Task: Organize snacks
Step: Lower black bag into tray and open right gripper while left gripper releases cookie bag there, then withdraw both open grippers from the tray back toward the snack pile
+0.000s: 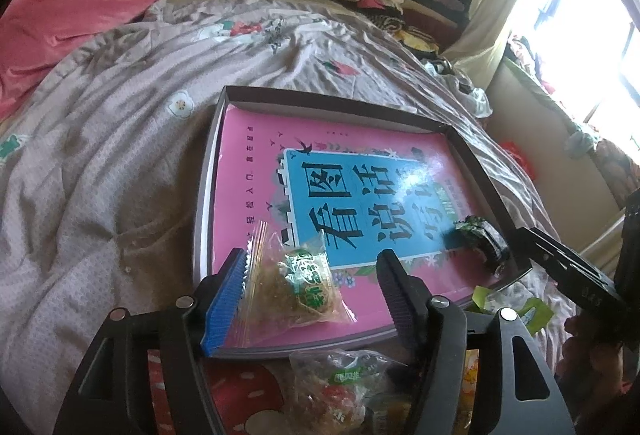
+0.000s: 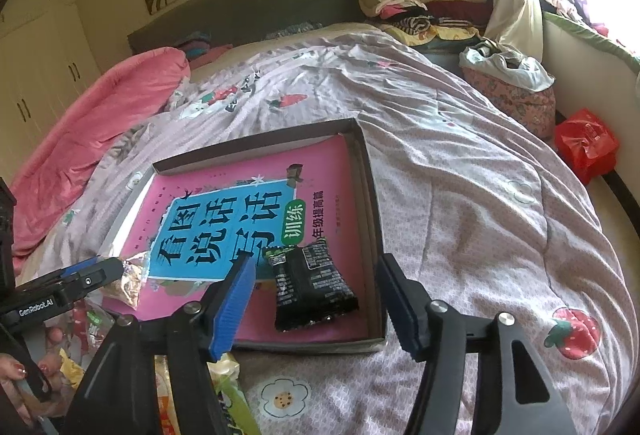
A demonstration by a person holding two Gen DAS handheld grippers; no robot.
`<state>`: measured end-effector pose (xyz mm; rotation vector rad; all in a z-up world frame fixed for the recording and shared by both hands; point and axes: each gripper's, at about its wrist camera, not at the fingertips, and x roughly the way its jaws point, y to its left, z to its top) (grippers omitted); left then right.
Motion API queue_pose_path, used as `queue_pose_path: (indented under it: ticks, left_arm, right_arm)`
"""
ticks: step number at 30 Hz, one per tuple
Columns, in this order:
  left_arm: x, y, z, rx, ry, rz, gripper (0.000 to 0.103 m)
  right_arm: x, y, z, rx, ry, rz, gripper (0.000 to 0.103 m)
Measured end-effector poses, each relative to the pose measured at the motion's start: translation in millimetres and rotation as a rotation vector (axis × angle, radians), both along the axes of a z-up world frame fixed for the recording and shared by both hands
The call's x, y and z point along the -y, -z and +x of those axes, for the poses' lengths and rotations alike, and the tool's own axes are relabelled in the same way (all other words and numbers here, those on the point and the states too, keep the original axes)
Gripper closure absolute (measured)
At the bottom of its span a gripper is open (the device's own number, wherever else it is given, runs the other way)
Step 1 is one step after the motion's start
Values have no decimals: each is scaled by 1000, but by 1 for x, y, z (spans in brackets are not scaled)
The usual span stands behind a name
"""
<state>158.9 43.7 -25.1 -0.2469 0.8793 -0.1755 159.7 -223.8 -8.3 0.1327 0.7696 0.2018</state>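
Snacks lie in two spots inside the shallow dark box (image 2: 370,195) that sits on my bed's flowered quilt (image 2: 460,175): a clear packet of brownish snack with a green label (image 1: 298,281) near the box's near-left corner, and a black wrapped snack (image 2: 310,285) near its near-right corner. Both rest on the pink and blue workbook (image 1: 320,195) that fills the box bottom. My left gripper (image 1: 314,275) stands open around the clear packet; the blue pad (image 1: 226,299) touches the packet's edge while the other finger is well clear of it, so I have no grip on it. My right gripper (image 2: 316,295) also stands open, the black snack lying between its fingers with a gap on each side. More snack packets (image 1: 344,391) lie heaped on the quilt just in front of the box, below my left gripper. A pink duvet (image 2: 100,123) is bunched at the far left of the bed.
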Motion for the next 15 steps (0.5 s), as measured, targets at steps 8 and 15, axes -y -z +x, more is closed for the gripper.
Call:
queue_pose_path:
  ticks: [8, 15]
  left_arm:
    - [-6, -12, -8, 38, -18, -26, 27]
    - [-13, -23, -17, 69, -28, -40, 27]
  right_arm:
    - [0, -5, -7, 18, 1, 9, 36]
    - [2, -9, -14, 31, -1, 22, 34]
